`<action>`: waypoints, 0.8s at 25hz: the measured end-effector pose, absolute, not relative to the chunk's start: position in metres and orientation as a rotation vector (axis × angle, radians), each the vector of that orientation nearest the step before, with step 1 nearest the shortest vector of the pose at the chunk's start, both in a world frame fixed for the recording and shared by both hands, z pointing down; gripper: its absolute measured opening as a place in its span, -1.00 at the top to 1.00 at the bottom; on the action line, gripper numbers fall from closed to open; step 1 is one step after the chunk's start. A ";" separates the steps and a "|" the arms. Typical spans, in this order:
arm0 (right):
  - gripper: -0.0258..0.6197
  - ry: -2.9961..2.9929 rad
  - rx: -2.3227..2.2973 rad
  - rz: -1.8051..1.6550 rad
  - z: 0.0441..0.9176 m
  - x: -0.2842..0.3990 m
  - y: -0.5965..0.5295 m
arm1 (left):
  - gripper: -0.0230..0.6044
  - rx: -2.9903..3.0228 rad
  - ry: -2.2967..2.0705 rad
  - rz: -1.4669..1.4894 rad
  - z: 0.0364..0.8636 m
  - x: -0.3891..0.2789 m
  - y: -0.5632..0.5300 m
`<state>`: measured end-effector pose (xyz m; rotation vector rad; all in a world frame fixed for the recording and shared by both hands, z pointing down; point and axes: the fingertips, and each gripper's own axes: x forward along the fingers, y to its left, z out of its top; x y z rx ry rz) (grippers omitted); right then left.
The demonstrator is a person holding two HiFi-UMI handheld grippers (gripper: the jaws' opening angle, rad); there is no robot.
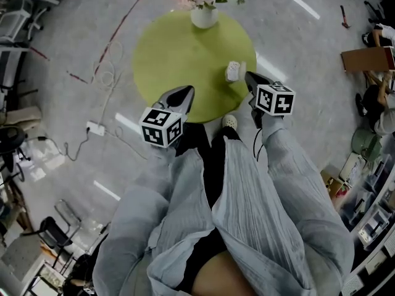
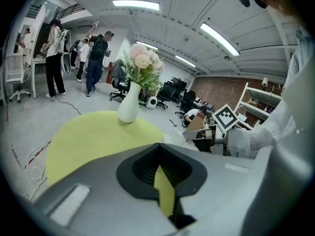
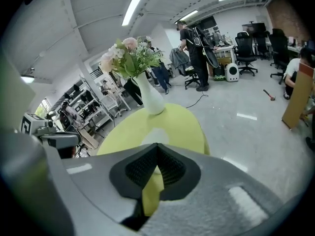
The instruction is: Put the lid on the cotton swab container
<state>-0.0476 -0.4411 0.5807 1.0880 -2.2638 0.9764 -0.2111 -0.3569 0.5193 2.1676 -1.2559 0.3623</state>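
Note:
A small white cotton swab container (image 1: 234, 71) stands on the right side of the round yellow-green table (image 1: 173, 54). I cannot tell its lid apart from it. My right gripper (image 1: 249, 76) hangs just right of the container with its jaws shut and nothing between them. My left gripper (image 1: 186, 91) hovers over the table's near edge, left of the container, also shut and empty. In the left gripper view the container (image 2: 171, 138) peeks over my closed left gripper (image 2: 160, 145). In the right gripper view it is a pale blur (image 3: 155, 134) past my right gripper (image 3: 157, 145).
A white vase of pink flowers (image 1: 203, 14) stands at the table's far edge. Cables and a power strip (image 1: 95, 128) lie on the floor to the left. Office chairs, shelves and a cardboard box (image 1: 367, 58) ring the room. People stand in the distance (image 2: 96, 58).

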 end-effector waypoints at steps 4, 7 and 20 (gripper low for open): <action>0.92 -2.247 1.098 0.912 0.578 -0.057 -0.440 | 0.88 2.192 -1.241 0.383 0.519 -0.224 -0.358; 0.92 -2.230 1.095 0.879 0.578 -0.063 -0.439 | 0.88 2.204 -1.226 0.389 0.520 -0.228 -0.359; 0.92 -2.169 1.034 0.712 0.583 -0.084 -0.442 | 0.87 2.226 -1.193 0.369 0.522 -0.236 -0.363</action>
